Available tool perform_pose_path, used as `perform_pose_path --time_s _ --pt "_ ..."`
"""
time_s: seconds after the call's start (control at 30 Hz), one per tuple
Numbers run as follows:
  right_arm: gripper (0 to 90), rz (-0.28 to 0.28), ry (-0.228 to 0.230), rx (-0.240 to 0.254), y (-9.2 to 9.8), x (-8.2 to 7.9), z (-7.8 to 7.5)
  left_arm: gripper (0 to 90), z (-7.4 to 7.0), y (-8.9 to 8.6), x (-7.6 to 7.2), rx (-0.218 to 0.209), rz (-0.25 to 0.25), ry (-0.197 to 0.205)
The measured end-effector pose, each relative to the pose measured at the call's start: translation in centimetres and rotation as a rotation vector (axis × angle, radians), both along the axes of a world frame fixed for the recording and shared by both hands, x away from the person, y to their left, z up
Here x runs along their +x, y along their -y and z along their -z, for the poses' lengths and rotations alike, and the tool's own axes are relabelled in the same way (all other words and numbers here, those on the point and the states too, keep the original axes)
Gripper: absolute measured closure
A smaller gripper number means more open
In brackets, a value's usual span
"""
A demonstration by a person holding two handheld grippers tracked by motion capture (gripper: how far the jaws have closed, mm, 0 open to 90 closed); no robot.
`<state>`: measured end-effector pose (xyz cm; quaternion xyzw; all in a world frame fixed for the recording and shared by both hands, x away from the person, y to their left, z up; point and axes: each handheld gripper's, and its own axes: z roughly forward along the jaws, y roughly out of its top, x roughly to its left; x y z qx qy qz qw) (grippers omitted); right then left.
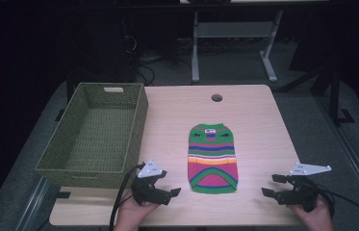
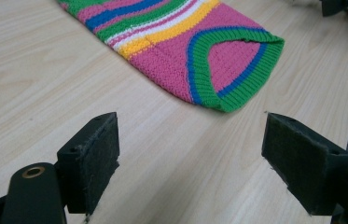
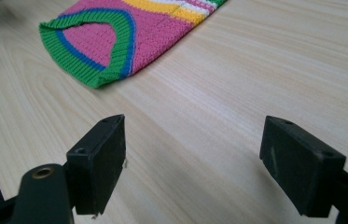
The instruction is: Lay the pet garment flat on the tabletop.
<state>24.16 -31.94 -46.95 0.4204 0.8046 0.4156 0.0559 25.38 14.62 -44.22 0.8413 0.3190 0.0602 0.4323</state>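
A small striped knitted sweater (image 1: 212, 158) in green, pink, blue, yellow and white lies flat in the middle of the wooden table (image 1: 259, 115), its green hem toward me. My left gripper (image 1: 170, 185) rests open near the front edge, just left of the hem, with nothing between its jaws. In the left gripper view the sweater (image 2: 181, 42) lies ahead of the open gripper (image 2: 190, 149). My right gripper (image 1: 271, 185) is open to the right of the sweater, a short way off. The right gripper view has the hem (image 3: 101, 46) ahead and to the left of the open gripper (image 3: 192, 154).
A green woven basket (image 1: 95, 134) with nothing in it stands on the table's left side, close behind the left gripper. A round cable hole (image 1: 216, 98) sits near the far edge. Beyond the table are desk legs (image 1: 195, 48) and cables on grey floor.
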Motion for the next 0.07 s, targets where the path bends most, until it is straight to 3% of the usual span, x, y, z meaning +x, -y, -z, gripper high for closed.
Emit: perform_pose_path --time_s 0.07 --pt "22.0 -0.010 0.010 -0.006 0.00 -0.18 0.17 18.5 0.00 0.02 0.06 -0.004 -0.006 -0.003"
